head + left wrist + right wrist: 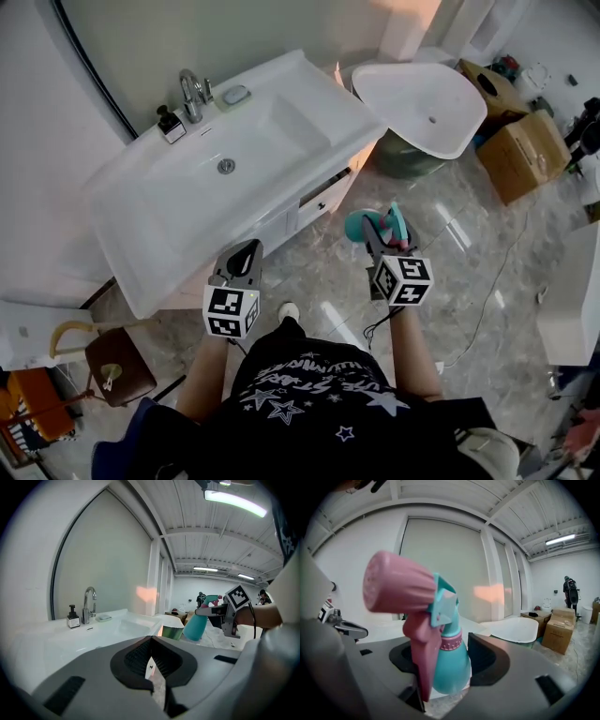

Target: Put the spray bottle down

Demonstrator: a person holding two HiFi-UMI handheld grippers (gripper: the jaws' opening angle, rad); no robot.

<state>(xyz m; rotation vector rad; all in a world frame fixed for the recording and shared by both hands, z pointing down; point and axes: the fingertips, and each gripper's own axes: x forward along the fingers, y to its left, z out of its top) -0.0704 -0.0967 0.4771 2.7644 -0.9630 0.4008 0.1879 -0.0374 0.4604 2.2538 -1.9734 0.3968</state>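
Between the jaws of the right gripper [381,236] sits the teal plastic spray bottle [452,670] with its pink trigger head. The jaws stand wide and pinch it: one pad bears on the pink trigger side, the other on the rounded teal shoulder just under the ribbed pink collar. The bottle stands roughly upright in the grip, and its pink nozzle cap looms large at the upper left of the right gripper view. From the head view it hangs in the air over the glossy marble-patterned floor [469,281], resting on no surface, just beside the front corner of the long white vanity top [169,220] with its moulded sink.

To the left, the left gripper [246,251] has its jaws pressed together, with only a thin sliver of floor showing between the dark pads and nothing caught there. It points toward the vanity's front edge.

At the back of the vanity stand a chrome tap [190,92] and, just beside it, a small dark pump bottle [171,123]. Past the vanity's right end is a white rounded basin [422,108] on a green base, with brown cardboard boxes [525,155] near it. A small dark wooden stool [117,366] stands at the lower left.
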